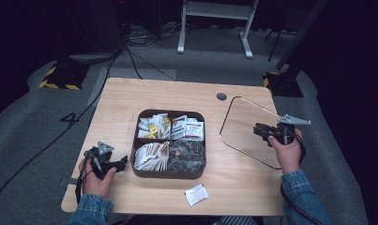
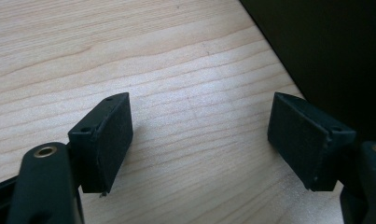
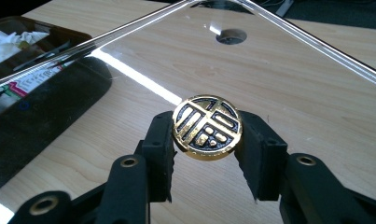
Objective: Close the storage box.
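A clear rounded-square lid (image 1: 245, 140) hangs tilted over the right part of the table. My right gripper (image 1: 264, 131) is shut on the lid's round gold-and-black knob (image 3: 207, 127), one pad on each side of it, as the right gripper view (image 3: 206, 142) shows. A dark brown box (image 1: 168, 174) with four compartments stands uncovered mid-table, holding several sachets and packets. My left gripper (image 1: 122, 162) rests low by the box's left wall. In the left gripper view (image 2: 199, 126) its jaws stand wide open over bare wood, beside the dark box wall (image 2: 325, 46).
A loose white sachet (image 1: 196, 194) lies near the table's front edge, below the box. A round cable hole (image 1: 221, 96) sits at the back of the table. Cables and a stand's legs are on the grey floor beyond.
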Available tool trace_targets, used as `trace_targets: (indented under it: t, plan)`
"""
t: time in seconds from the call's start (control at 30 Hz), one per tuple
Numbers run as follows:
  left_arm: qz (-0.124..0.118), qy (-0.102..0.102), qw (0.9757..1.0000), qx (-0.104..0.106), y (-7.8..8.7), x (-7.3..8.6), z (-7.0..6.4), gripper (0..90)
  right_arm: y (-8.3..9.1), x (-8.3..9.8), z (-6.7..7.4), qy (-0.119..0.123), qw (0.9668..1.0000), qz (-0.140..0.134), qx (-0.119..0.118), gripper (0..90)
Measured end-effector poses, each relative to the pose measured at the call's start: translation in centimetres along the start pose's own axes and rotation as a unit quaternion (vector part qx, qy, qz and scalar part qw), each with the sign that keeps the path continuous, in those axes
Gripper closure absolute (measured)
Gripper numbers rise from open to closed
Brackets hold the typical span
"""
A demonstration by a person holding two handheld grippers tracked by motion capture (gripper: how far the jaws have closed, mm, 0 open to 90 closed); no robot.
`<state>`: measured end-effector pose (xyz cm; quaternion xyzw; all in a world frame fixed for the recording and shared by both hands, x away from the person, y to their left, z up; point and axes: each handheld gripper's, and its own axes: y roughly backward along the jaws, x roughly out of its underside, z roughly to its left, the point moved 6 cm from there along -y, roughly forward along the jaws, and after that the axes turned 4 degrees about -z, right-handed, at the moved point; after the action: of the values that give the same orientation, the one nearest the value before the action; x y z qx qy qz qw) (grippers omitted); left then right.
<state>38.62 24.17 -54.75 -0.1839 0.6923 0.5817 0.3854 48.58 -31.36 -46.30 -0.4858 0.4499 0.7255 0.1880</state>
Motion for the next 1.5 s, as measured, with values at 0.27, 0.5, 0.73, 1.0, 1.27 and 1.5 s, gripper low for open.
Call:
trace_targets:
  t: [0.27, 0.5, 0.73, 1.0, 1.27, 1.5]
  plan:
    - [0.000, -0.003, 1.0000, 0.001, 0.0, 0.0, 0.0, 22.5, 1.3, -1.1, 1.3, 0.012, 0.9998, -0.015, -0.008, 59.0]
    - [0.000, -0.003, 1.0000, 0.002, -0.1, -0.1, 0.0, 22.4, 1.1, -1.8, 3.3, 0.018, 0.9994, -0.014, -0.026, 59.0]
    - [0.000, -0.003, 1.0000, 0.003, -0.1, -0.1, 0.0, 22.2, -0.7, -2.7, 7.3, 0.048, 0.9975, 0.008, -0.050, 59.0]
    - [0.004, -0.010, 0.9998, 0.015, -0.4, -0.3, 0.0, 19.2, -2.9, -4.1, 12.2, 0.069, 0.9940, 0.023, -0.082, 59.0]
    - [0.004, -0.013, 0.9998, 0.017, -0.6, -0.4, 0.0, 18.1, -4.9, -5.8, 15.8, 0.085, 0.9904, 0.034, -0.104, 59.0]
    - [0.005, -0.013, 0.9998, 0.017, -0.6, -0.4, 0.0, 17.9, -6.2, -7.0, 18.1, 0.098, 0.9872, 0.037, -0.120, 58.9]
